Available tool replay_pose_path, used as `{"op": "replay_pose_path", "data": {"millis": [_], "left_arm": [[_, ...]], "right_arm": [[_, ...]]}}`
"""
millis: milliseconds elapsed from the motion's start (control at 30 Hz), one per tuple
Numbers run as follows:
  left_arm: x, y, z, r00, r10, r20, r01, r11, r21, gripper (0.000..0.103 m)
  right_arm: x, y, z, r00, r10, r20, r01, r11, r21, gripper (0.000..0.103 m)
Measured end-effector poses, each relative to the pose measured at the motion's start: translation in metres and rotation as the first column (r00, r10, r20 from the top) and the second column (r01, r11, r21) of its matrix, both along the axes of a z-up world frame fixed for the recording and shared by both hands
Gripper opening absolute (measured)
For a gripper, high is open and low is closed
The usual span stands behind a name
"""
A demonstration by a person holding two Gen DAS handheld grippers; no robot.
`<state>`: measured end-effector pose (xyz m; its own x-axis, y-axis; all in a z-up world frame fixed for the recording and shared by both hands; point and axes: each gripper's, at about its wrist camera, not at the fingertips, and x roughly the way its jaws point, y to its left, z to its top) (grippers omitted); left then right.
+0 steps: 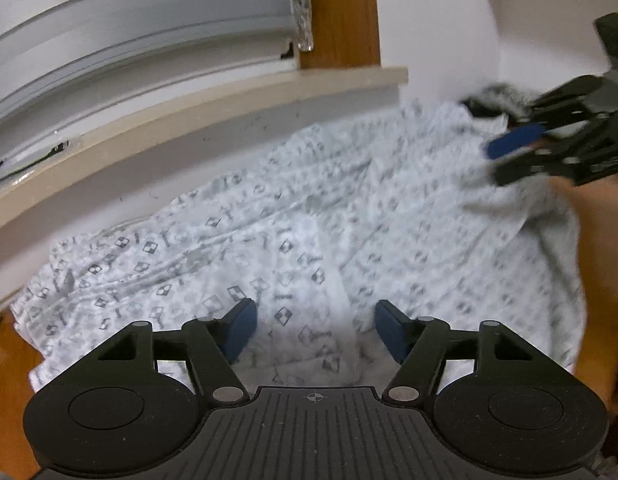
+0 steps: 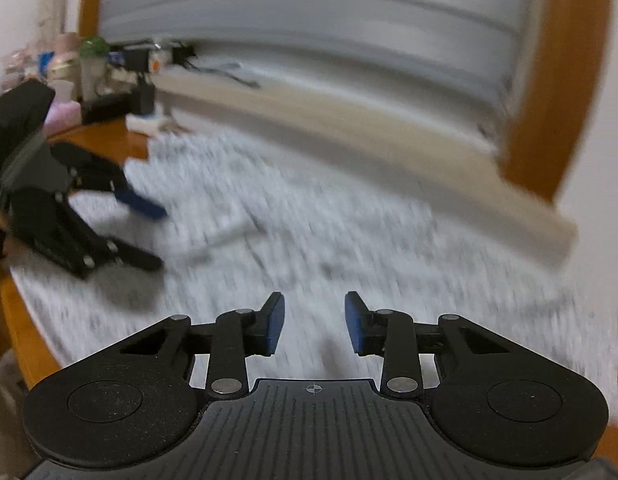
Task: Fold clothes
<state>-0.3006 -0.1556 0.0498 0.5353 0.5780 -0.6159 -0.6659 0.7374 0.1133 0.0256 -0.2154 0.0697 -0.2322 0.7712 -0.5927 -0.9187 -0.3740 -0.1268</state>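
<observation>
Left gripper (image 1: 316, 330) has its blue pads (image 1: 240, 328) spread wide apart with nothing between them, just hanging over the near part of the garment (image 1: 293, 240). Right gripper (image 2: 314, 322) is the same deal, fingers apart, gap a bit narrower, empty, over the cloth.

The garment is a white piece with a small grey diamond print, spread out wrinkled on a wooden table (image 1: 13, 344), its far edge up against the wall under a beige window sill (image 1: 213, 100).

The left wrist view is sharp enough to read the print and the creases. The right wrist view is smeared with blur, so the print is mush there, but it shows a pile of clutter (image 2: 73, 76) on the table's far left corner that the other view misses.
</observation>
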Motion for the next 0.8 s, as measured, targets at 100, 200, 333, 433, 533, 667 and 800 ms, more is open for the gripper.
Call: {"op": "replay_pose_path", "data": {"millis": [100, 200, 333, 433, 533, 667, 800], "left_arm": [[-0.007, 0.006, 0.003, 1.0, 0.014, 0.023, -0.013, 1.0, -0.012, 0.059], [-0.014, 0.011, 0.006, 0.999, 0.027, 0.046, -0.026, 0.999, -0.025, 0.041], [-0.023, 0.019, 0.01, 0.996, 0.046, 0.076, -0.043, 0.998, -0.042, 0.012], [-0.037, 0.024, 0.016, 0.989, 0.077, 0.129, -0.07, 0.996, -0.061, 0.011], [-0.064, 0.032, 0.025, 0.966, 0.139, 0.216, -0.12, 0.988, -0.097, 0.01], [-0.104, 0.038, 0.034, 0.925, 0.228, 0.305, -0.195, 0.971, -0.137, 0.009], [-0.143, 0.031, 0.043, 0.877, 0.283, 0.387, -0.232, 0.957, -0.175, 0.009]], "right_arm": [[0.013, -0.023, -0.016, 1.0, -0.02, -0.016, 0.019, 0.999, -0.041, 0.036], [0.017, -0.041, -0.026, 0.999, -0.021, -0.029, 0.019, 0.998, -0.064, 0.039], [0.019, -0.051, -0.038, 0.998, -0.026, -0.055, 0.022, 0.996, -0.083, 0.045], [0.02, -0.054, -0.046, 0.997, -0.034, -0.076, 0.028, 0.996, -0.083, 0.045], [0.024, -0.055, -0.048, 0.993, -0.048, -0.11, 0.04, 0.997, -0.07, 0.04], [0.035, -0.056, -0.046, 0.985, -0.089, -0.15, 0.083, 0.995, -0.047, 0.008], [0.039, -0.066, -0.04, 0.983, -0.098, -0.157, 0.097, 0.995, -0.011, 0.006]]}}
